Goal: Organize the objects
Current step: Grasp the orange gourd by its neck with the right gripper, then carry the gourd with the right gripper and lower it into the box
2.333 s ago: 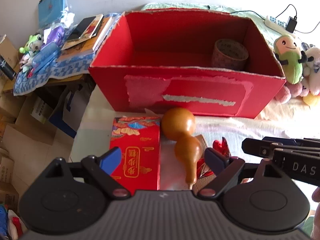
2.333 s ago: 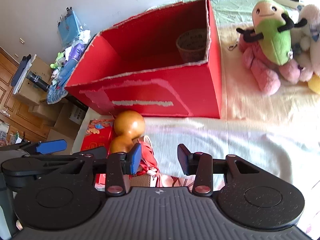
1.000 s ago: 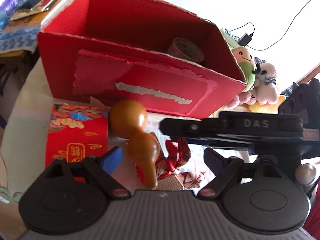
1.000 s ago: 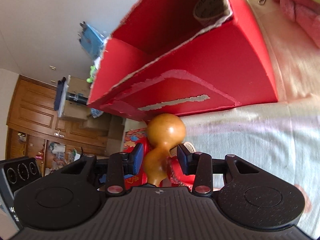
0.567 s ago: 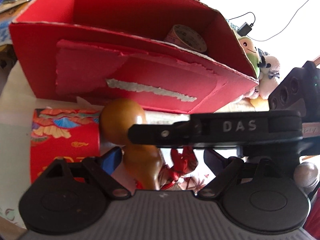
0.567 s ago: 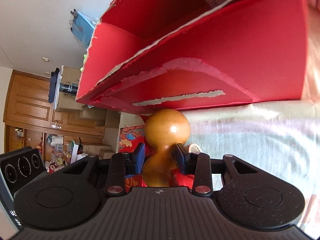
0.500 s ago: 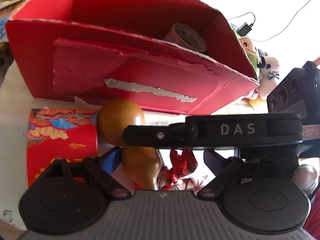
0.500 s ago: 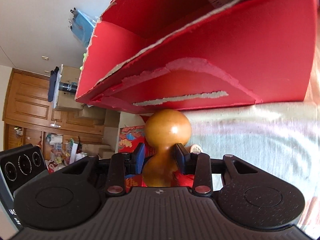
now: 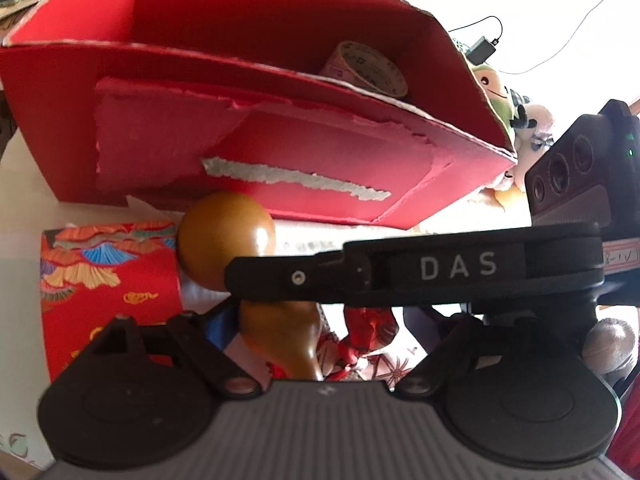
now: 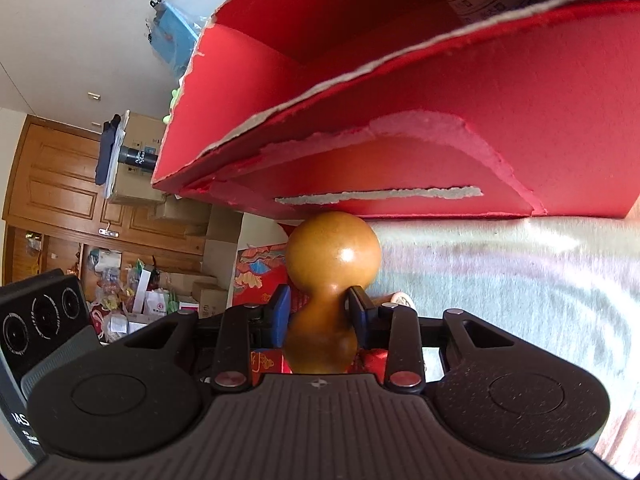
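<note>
Both blue-padded right tongs [image 10: 316, 308] are clenched on the narrow waist of the glossy amber gourd [image 10: 332, 256], just before the torn red cardboard box [image 10: 520, 92], while the left tongs [image 9: 320, 320] stand released beside it.

Amber gourd [image 10: 333, 256], red box [image 10: 500, 92], blue-padded gripper [image 10: 318, 310]

- Open box [image 9: 256, 148] fills upper half of left wrist frame; tape roll [image 9: 368, 68] inside, upper right.
- Gourd [image 9: 228, 240] at frame centre, just below box front wall.
- Packet [image 9: 108, 280] left of gourd, lower left.
- Right gripper [image 10: 318, 312] at gourd's waist, fingers on either side, centre of right wrist frame.
- Plush toys [image 9: 500, 92] right of box.
</note>
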A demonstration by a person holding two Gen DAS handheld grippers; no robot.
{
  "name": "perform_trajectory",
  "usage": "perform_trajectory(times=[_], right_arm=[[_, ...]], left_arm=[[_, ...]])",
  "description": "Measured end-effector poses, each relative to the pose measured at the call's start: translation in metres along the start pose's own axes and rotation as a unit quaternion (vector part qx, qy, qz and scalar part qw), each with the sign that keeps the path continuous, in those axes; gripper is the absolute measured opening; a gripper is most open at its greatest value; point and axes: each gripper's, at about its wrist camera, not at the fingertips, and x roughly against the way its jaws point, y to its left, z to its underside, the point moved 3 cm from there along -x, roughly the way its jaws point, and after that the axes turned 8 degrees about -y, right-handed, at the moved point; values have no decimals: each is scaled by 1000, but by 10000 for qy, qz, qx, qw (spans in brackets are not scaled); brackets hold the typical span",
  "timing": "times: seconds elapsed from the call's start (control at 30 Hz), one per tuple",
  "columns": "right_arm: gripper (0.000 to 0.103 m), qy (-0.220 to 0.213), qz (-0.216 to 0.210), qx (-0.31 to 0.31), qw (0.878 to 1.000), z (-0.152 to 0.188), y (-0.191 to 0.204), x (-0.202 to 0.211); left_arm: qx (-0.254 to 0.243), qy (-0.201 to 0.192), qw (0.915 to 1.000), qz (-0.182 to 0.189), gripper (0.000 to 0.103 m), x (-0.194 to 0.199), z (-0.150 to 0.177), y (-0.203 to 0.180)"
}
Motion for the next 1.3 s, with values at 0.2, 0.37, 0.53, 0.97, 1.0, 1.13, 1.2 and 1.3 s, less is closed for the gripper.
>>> perform_trajectory(times=[0.2,0.37,0.53,0.97,1.0,1.13,1.2,1.3], right_arm=[[35,-130,-190,25,9997,1,-1,16],[35,-282,-321,128,9990,4,5,39],[35,-547,-392,228,9975,6,11,64],[35,-1455,-503,394,9873,0,12,123],[35,-1521,-501,434,9861,-3,15,125],[35,-1745,-531,620,9813,-20,29,129],[35,-1838,-512,761,9787,-32,39,128],[35,-1957,-391,997,9748,-50,53,124]], left_arm=[[-281,-154,9995,-59,78,13,-4,-10],[-514,-288,9983,2,78,31,-7,-30],[-849,-451,9954,40,78,51,1,-60],[-1569,-946,9824,372,78,65,0,-129],[-1631,-982,9810,385,78,66,-3,-133],[-1873,-1182,9743,400,78,75,-22,-145],[-1951,-1294,9713,424,78,81,-33,-146],[-2056,-1427,9670,474,78,85,-55,-143]])
